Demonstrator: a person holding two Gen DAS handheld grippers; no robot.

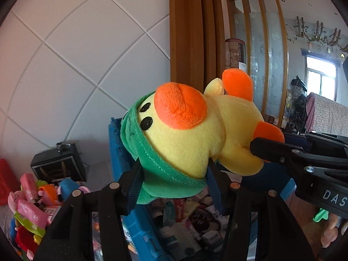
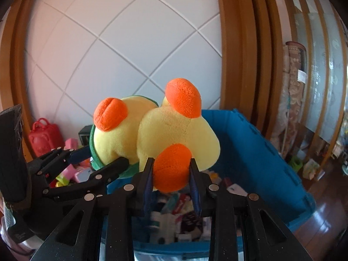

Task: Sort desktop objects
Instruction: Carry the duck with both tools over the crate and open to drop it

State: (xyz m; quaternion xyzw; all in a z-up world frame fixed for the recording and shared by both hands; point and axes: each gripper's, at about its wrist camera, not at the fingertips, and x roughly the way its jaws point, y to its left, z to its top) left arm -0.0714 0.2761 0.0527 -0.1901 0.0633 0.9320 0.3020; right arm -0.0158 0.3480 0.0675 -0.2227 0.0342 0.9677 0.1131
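The yellow plush duck (image 2: 174,134) hides much of the blue plastic crate (image 2: 250,152); packets inside blur at 6 o'clock, labels unreadable.

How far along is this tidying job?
Partly done: the blue bin already holds small tubes and packets. In hand: both tongs, left and right, grip the plush duck above it. Left: a pile of colourful toys beside the bin.

Wood floor (image 2: 324,215) carries blue bin (image 2: 256,152); pile of small toys (image 1: 32,206) and black box (image 1: 57,163) on pale surface.
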